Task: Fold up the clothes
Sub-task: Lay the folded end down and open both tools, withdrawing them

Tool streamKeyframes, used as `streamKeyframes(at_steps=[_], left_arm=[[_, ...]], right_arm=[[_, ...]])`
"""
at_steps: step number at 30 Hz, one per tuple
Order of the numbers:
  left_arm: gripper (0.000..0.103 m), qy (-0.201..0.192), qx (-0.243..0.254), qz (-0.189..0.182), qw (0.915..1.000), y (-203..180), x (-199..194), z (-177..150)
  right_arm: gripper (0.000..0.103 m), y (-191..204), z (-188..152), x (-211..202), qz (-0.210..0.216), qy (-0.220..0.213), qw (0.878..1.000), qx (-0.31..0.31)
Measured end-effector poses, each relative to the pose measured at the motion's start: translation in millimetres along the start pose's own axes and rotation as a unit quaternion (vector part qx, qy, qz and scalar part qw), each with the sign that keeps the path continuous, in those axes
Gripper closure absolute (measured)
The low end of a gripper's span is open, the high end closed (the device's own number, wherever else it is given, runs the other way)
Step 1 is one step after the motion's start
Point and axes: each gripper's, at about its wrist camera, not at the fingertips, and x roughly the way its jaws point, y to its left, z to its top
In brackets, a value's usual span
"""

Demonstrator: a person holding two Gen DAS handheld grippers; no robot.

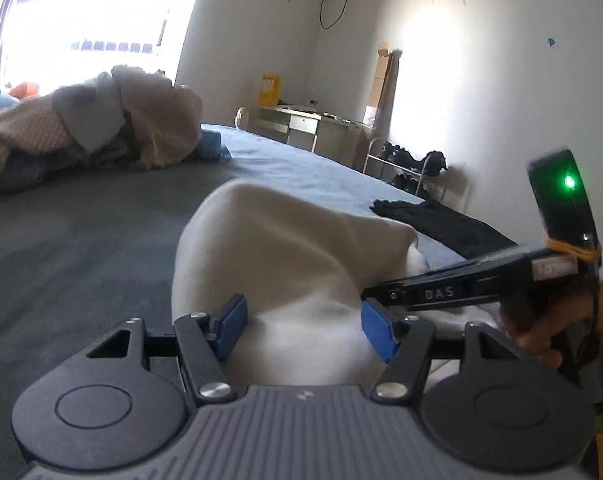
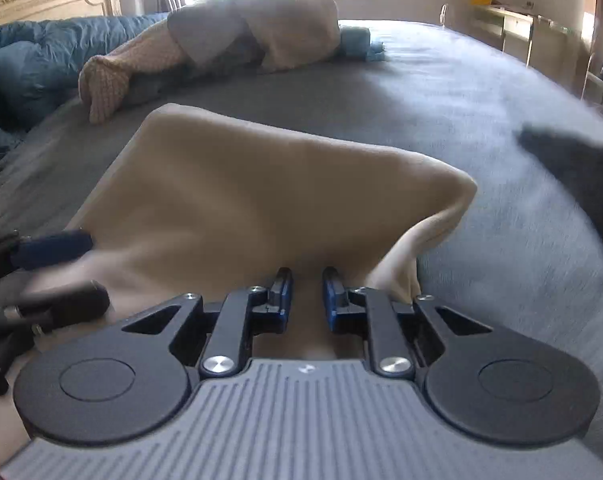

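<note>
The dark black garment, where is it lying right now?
In the left wrist view the black garment lies on the grey bedsheet at right, beyond the cream cloth, before the shoe rack.

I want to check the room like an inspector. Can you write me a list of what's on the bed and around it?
Surface: bed with a grey sheet.
Job's things: cream garment lifted in front; black garment lying flat to the right.
Clutter: pile of clothes at the far side, blue quilt beside it.
Grippers: left gripper wide, cream cloth between its pads; right gripper narrow, closed on the cream cloth.
Cables: a wall cord hanging under the air conditioner.
Surroundings: low desk, shoe rack, bright window.
</note>
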Motion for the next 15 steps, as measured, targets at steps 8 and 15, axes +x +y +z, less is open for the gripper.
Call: streamKeyframes(at_steps=[8,15], left_arm=[[0.032,-0.023,-0.004,-0.017,0.9996,5.8,-5.7,-8.9],[0.032,-0.020,-0.003,-0.026,0.9995,9.0,-2.2,-14.0]], right_arm=[[0.086,42.3,75.0,-45.5,0.089,-0.062,0.993,-0.033],[0.089,66.5,75.3,68.5,0.104,0.027,0.991,-0.077]])
